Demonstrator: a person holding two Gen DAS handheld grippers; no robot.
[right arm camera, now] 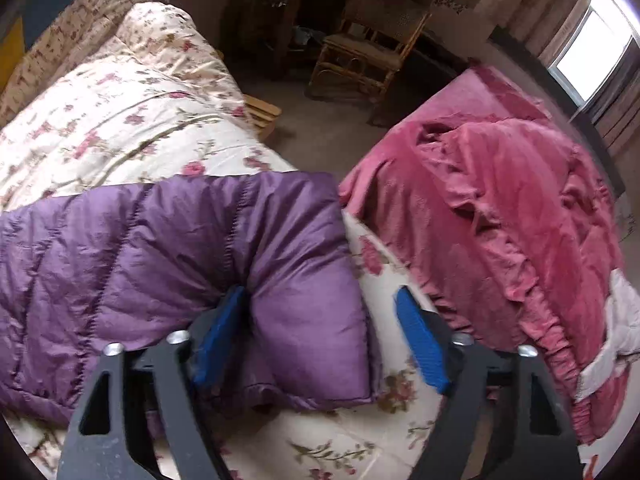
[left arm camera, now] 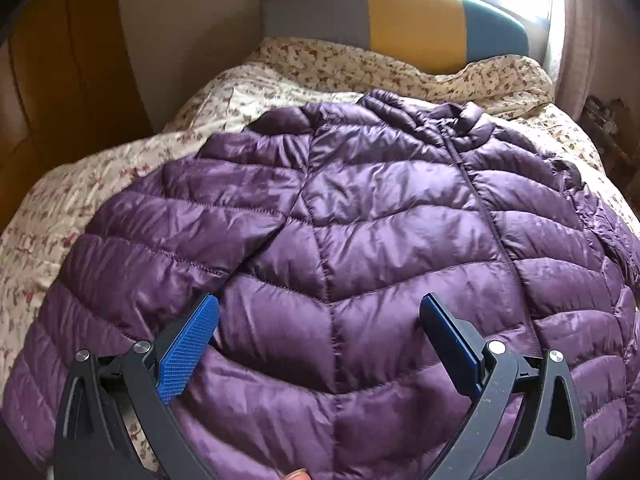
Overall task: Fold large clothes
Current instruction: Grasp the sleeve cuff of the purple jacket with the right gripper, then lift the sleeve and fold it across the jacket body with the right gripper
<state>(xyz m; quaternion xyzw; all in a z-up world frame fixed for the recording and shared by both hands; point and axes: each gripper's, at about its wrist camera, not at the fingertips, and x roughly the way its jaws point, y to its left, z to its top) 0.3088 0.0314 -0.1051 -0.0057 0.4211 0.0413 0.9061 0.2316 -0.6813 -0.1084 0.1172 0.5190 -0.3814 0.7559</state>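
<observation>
Folding barely begun — the purple puffer jacket (left arm camera: pixel 360 208) lies spread flat, front up, on the floral quilt (left arm camera: pixel 100 208).

No fold shows yet; sleeves, sides and hem are left. The right gripper (right arm camera: pixel 324 340) has its jaws half spread around the sleeve cuff (right arm camera: pixel 304 320), the right pad clear of it — not pinching. The left gripper (left arm camera: pixel 320 344) hangs wide apart over the hem, holding nothing. The jacket is glossy, chevron-quilted, zipped, collar toward the headboard (left arm camera: pixel 400 20).

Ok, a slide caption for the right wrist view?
Right gripper open around the purple puffer jacket's sleeve end on a floral quilt.
</observation>
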